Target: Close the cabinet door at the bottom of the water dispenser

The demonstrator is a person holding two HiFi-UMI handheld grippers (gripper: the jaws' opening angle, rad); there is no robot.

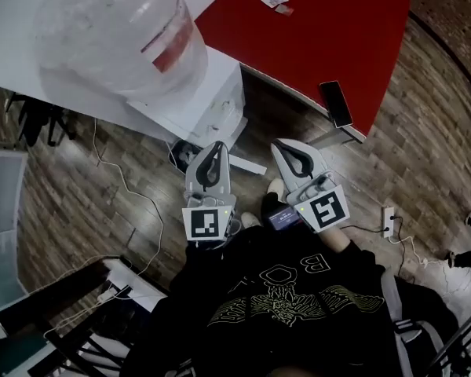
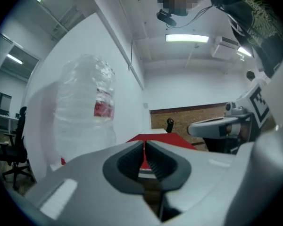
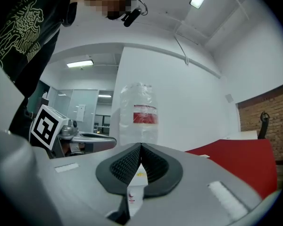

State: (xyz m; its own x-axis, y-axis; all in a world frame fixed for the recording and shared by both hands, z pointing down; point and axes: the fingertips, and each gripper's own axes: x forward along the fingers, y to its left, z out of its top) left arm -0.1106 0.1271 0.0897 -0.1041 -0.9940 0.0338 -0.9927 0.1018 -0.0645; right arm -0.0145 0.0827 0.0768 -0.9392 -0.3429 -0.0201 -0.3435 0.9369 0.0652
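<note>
The white water dispenser [image 1: 208, 104] stands at the upper left of the head view, with a large clear bottle [image 1: 114, 26] on top. At its foot a narrow white panel [image 1: 247, 165] juts out over the floor, apparently the cabinet door seen edge-on. My left gripper [image 1: 214, 149] is shut and empty, its tip just short of the dispenser's base. My right gripper [image 1: 286, 146] is also shut and empty, beside the panel's end. Both gripper views are tilted upward; the left gripper [image 2: 144, 142] and right gripper [image 3: 140, 146] each show the bottle [image 2: 85, 107] [image 3: 139, 114] but not the door.
A red table [image 1: 314, 30] stands right of the dispenser with a black phone [image 1: 336, 103] near its edge and a small card [image 1: 275, 0] farther back. A white cable [image 1: 129, 187] and a power strip [image 1: 388, 220] lie on the wooden floor. Dark furniture [image 1: 55, 320] sits at lower left.
</note>
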